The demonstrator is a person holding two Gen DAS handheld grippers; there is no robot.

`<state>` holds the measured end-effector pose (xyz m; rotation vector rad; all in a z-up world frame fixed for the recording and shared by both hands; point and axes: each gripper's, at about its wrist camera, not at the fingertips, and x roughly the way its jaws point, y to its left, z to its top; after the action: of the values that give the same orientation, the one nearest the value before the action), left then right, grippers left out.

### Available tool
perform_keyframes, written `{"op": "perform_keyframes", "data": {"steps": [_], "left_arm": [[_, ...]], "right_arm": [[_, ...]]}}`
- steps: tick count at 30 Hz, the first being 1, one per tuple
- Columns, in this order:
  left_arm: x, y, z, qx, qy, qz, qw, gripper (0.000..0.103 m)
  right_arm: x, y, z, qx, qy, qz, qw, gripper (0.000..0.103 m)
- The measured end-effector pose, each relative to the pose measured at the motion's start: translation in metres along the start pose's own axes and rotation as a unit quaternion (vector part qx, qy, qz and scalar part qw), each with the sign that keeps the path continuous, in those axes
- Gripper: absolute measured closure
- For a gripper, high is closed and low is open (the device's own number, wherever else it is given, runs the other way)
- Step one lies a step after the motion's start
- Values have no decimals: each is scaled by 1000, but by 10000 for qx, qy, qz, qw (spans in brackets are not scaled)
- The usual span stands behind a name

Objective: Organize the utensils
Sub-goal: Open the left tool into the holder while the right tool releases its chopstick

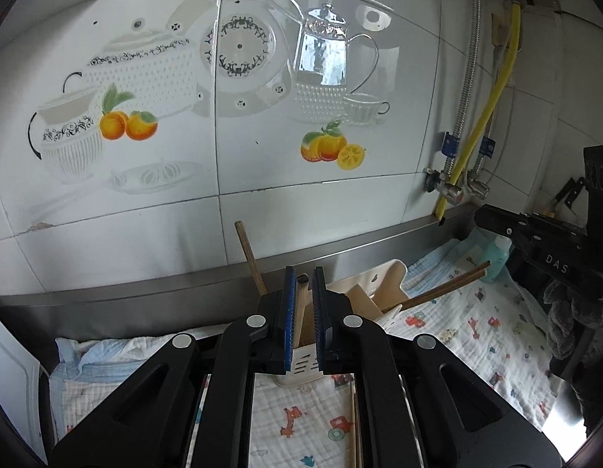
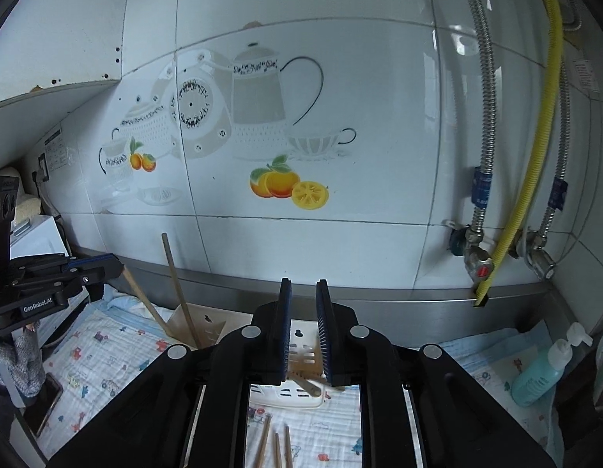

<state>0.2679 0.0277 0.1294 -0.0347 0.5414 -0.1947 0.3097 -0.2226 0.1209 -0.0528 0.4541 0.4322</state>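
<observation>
My left gripper (image 1: 302, 273) holds the wooden handle of a utensil (image 1: 300, 308) between its blue pads, standing in the cream utensil holder (image 1: 301, 366). Another wooden handle (image 1: 250, 257) leans up from the holder, and brown chopsticks (image 1: 441, 286) stick out to its right. My right gripper (image 2: 304, 286) is open and empty just above the holder (image 2: 297, 390). Loose chopsticks (image 2: 276, 448) lie on the patterned cloth below it. The left gripper shows at the left of the right wrist view (image 2: 83, 273).
A patterned cloth (image 1: 476, 323) covers the steel counter against a tiled wall (image 1: 262, 156). A teal soap bottle (image 2: 543, 370) stands at the right. Gas valves and a yellow hose (image 2: 535, 156) hang at the right wall.
</observation>
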Motion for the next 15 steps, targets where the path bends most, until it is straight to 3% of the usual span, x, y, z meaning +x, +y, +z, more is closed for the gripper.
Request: {"op": "perform_keyframes", "data": {"steps": [6,12,15], "left_arm": [[-33,0,-17,-117,-153,-31,9998,94],[-55,-2,-55,-177,-50,-118,9998,94],[-62,-4,-78,-201,11,-118,9997,83]], "right_arm": [[-40,6,-21,-67,-76,73,9999,85],[-75,13,-69,-75,48,215,9997,81],[-83,14,-97,-8,215,269,9994,79]]}}
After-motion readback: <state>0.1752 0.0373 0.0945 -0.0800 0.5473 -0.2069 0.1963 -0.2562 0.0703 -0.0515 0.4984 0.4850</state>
